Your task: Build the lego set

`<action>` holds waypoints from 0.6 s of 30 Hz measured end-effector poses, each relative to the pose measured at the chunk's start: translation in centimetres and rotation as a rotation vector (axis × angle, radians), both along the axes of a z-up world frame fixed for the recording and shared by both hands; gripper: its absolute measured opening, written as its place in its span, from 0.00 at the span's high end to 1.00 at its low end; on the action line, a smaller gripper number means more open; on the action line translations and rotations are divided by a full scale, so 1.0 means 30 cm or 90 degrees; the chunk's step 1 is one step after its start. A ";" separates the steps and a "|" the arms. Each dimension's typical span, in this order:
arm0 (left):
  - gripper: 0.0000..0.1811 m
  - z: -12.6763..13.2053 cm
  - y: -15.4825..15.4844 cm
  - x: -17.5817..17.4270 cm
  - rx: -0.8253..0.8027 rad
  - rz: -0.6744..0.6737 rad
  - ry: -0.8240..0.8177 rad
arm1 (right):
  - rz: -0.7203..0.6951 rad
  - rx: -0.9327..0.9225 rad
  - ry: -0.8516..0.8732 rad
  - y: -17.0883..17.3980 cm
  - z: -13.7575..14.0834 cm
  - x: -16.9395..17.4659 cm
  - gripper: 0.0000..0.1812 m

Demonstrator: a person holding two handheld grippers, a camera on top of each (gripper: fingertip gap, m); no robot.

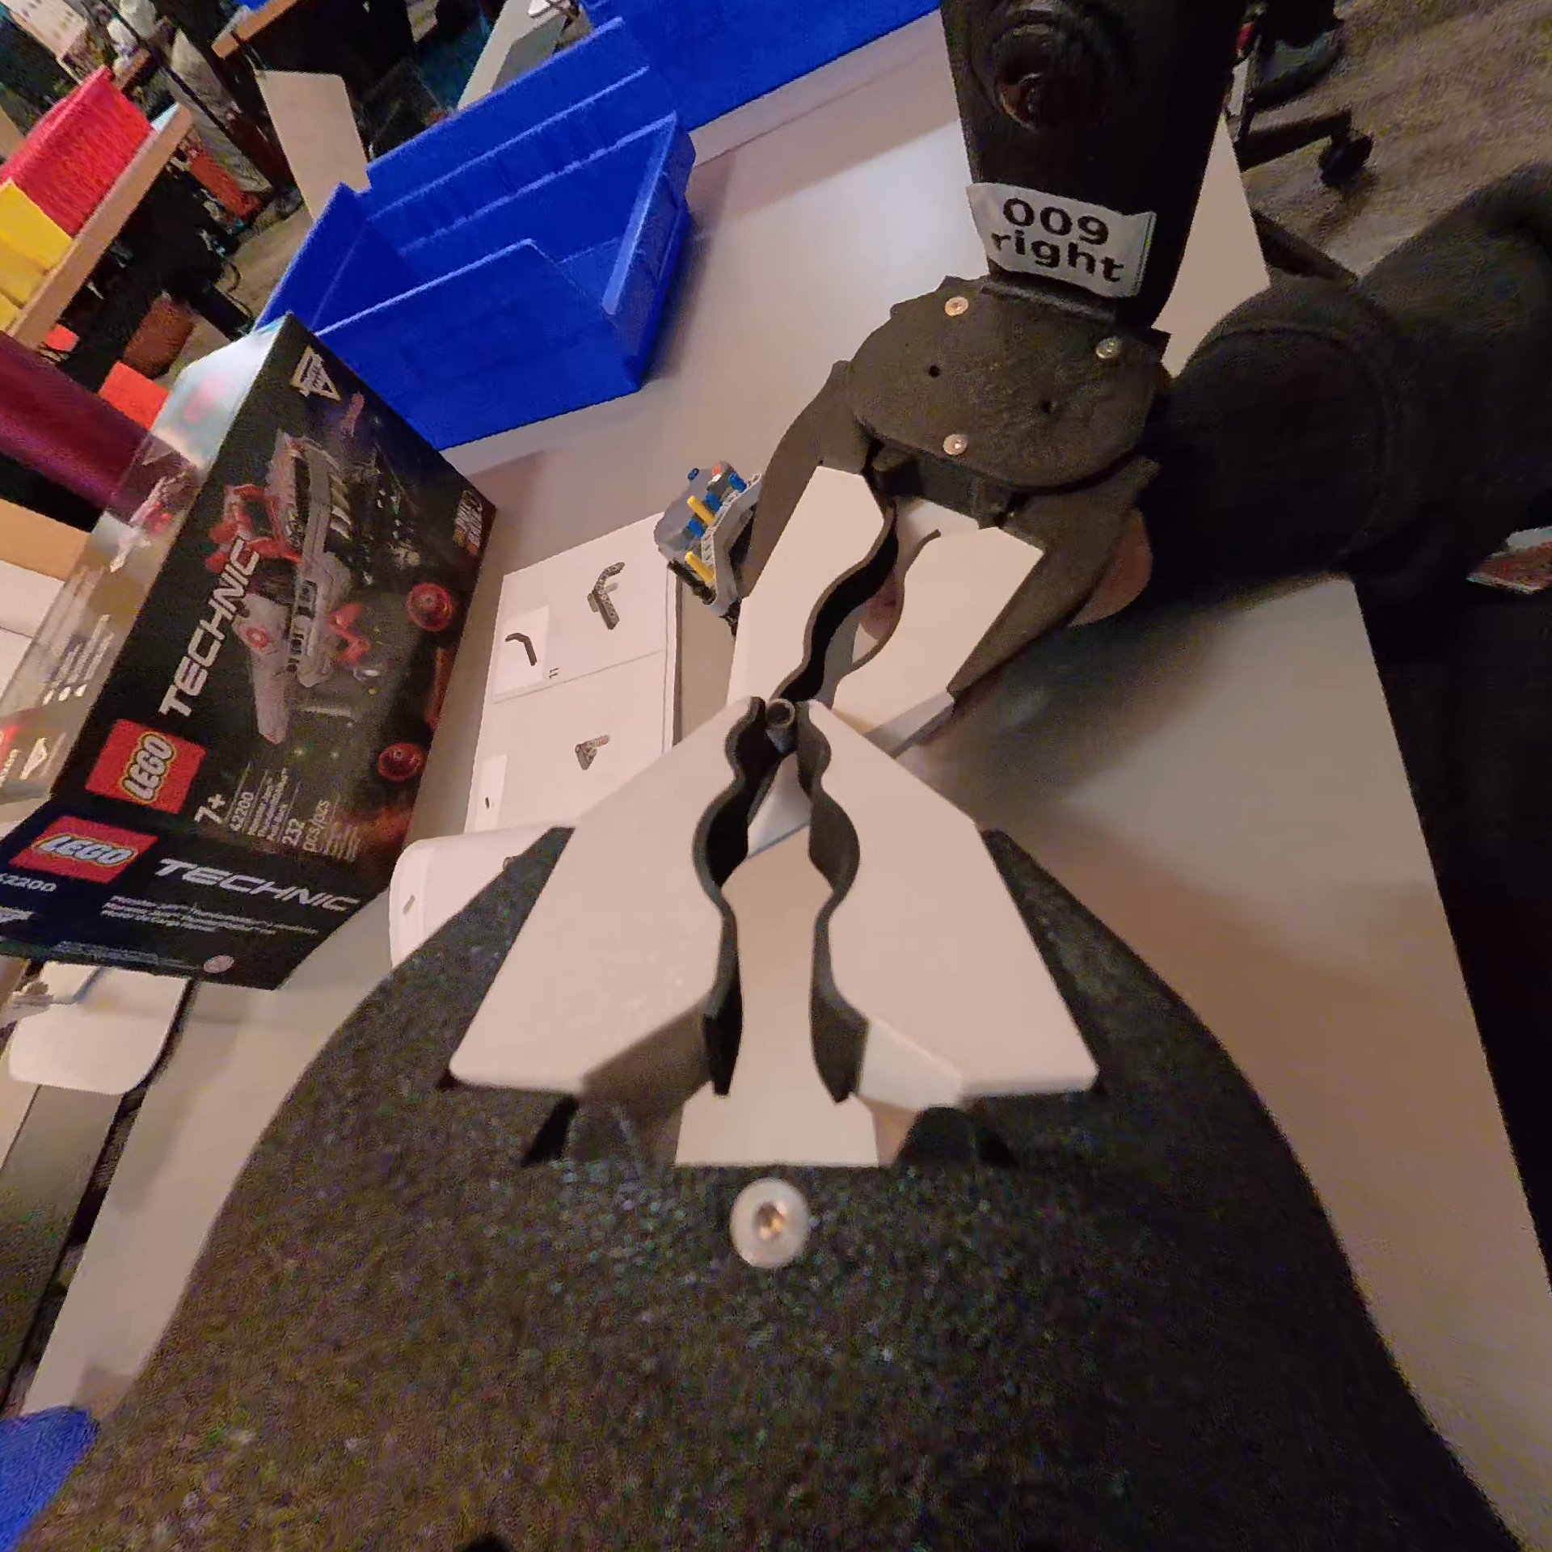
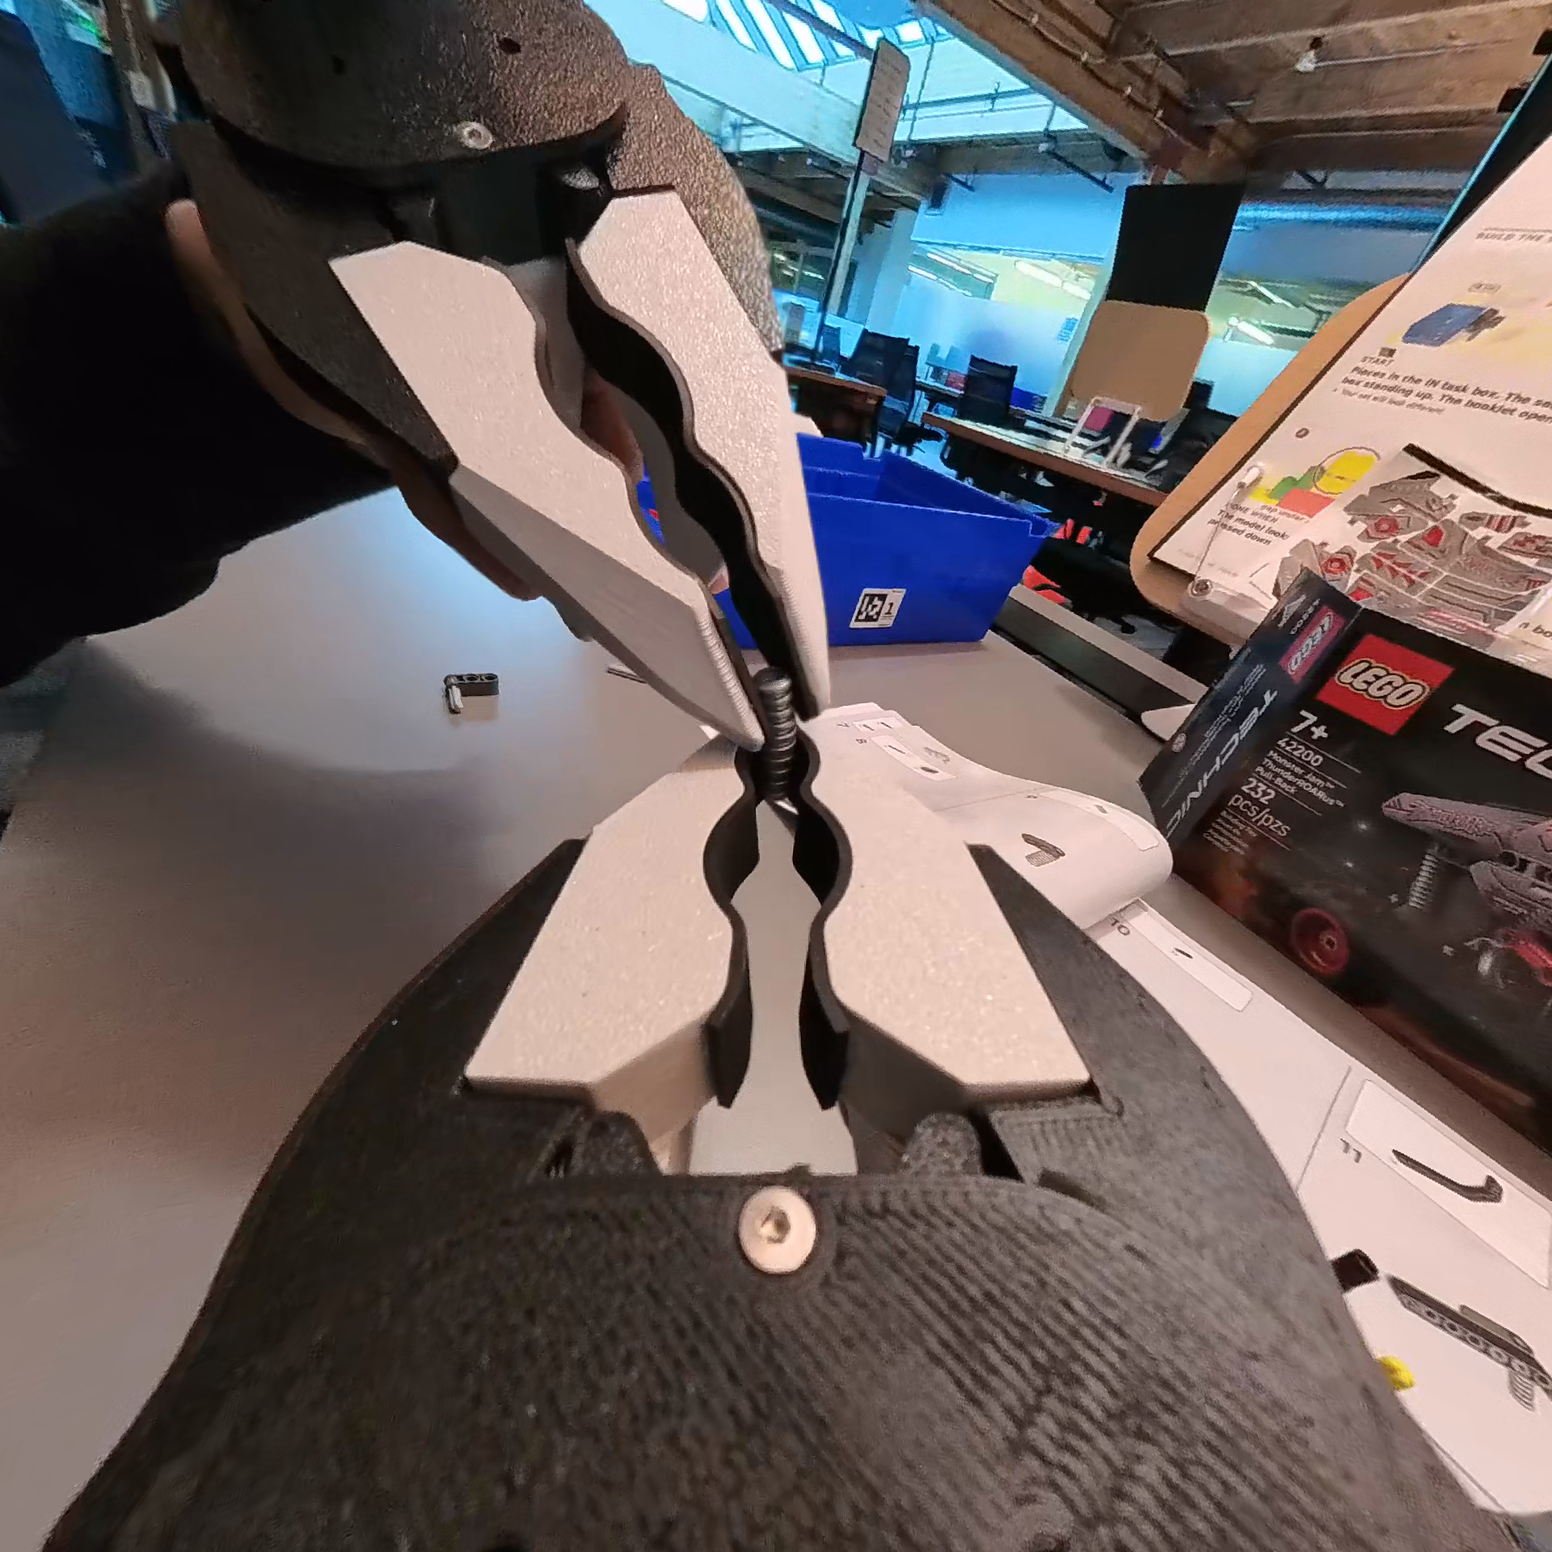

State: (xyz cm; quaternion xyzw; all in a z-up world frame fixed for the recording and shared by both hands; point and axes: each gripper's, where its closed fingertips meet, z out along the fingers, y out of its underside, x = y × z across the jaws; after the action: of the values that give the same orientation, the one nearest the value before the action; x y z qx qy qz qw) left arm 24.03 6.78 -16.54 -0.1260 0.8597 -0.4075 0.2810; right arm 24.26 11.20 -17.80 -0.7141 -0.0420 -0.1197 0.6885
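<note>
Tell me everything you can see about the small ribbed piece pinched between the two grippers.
The ribbed piece is a small, dark grey part, seemingly plastic, with ridges along its length like a spring or worm gear. From the left wrist its end looks hollow. It is held above the table, the left gripper and right gripper each shut on one end.

On the surface [image 1: 1092, 840] the open instruction booklet [image 1: 588, 638] lies between the set's box [image 1: 277, 672], standing to its left, and a small part-built assembly [image 1: 710, 529] at its far right corner. Behind them sits a divided bin [image 1: 521, 277]. A lone small piece [image 2: 470, 690] lies well apart.
</note>
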 end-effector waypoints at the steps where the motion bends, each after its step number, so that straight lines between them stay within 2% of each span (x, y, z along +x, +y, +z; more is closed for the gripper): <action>1: 0.98 0.003 -0.002 0.001 -0.007 0.002 0.005 | 0.006 0.002 0.006 -0.001 0.002 -0.001 1.00; 5: 0.98 0.021 -0.014 -0.003 -0.047 -0.008 0.027 | 0.025 0.042 0.009 -0.014 0.029 -0.008 1.00; 14: 0.97 0.042 0.021 -0.004 0.019 0.035 0.018 | 0.012 0.052 -0.006 -0.016 0.035 -0.005 0.97; 18: 0.98 0.025 0.024 -0.002 0.031 0.044 0.031 | 0.010 0.050 -0.014 -0.014 0.033 -0.007 0.98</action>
State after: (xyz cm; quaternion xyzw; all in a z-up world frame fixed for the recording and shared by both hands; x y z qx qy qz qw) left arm 23.98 7.50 -15.79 -0.1586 0.8712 -0.3731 0.2768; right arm 24.04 10.79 -16.81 -0.6850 -0.0505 -0.1236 0.7163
